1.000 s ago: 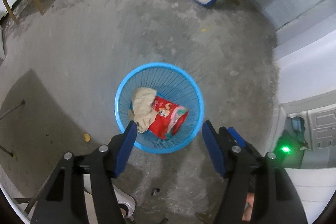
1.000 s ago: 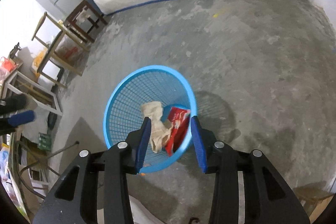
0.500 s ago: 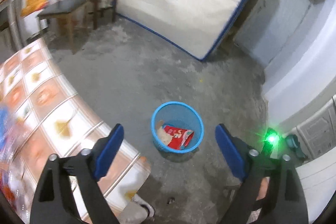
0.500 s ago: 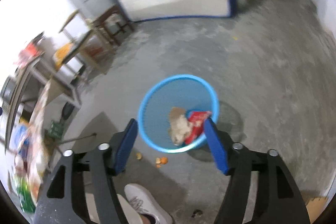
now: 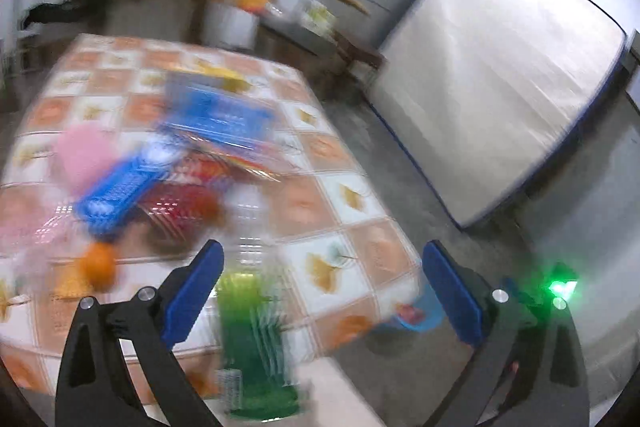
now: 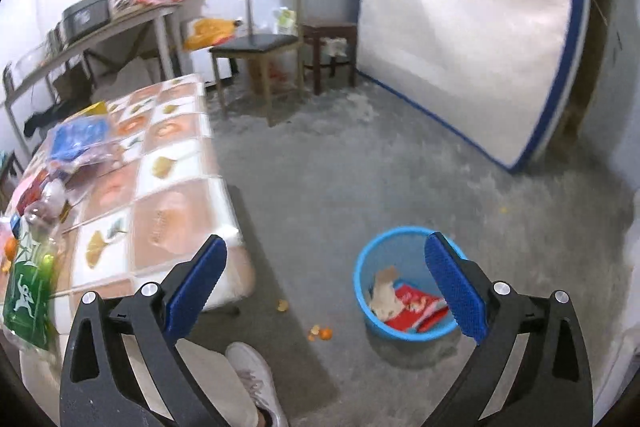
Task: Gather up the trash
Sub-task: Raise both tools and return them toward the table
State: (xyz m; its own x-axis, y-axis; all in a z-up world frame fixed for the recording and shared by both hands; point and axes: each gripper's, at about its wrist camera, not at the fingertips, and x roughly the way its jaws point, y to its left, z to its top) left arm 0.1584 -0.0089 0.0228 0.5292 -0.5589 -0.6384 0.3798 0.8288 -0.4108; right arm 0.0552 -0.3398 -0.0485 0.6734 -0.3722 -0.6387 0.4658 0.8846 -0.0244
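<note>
Both the left hand-held gripper and the right hand-held gripper gape wide, holding nothing; round blue mesh plastic basket holds wrappers.

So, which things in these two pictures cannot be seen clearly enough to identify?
- Left wrist view: the litter on the table is smeared by motion blur; the pink thing and the blue packets cannot be identified.
- Left wrist view: the blue bin is mostly hidden by the table edge and the left gripper finger.
- Right wrist view: the bin bottom is hidden under the red wrapper and crumpled paper.
- Right wrist view: the green bottle is cut off by the edge.
</note>
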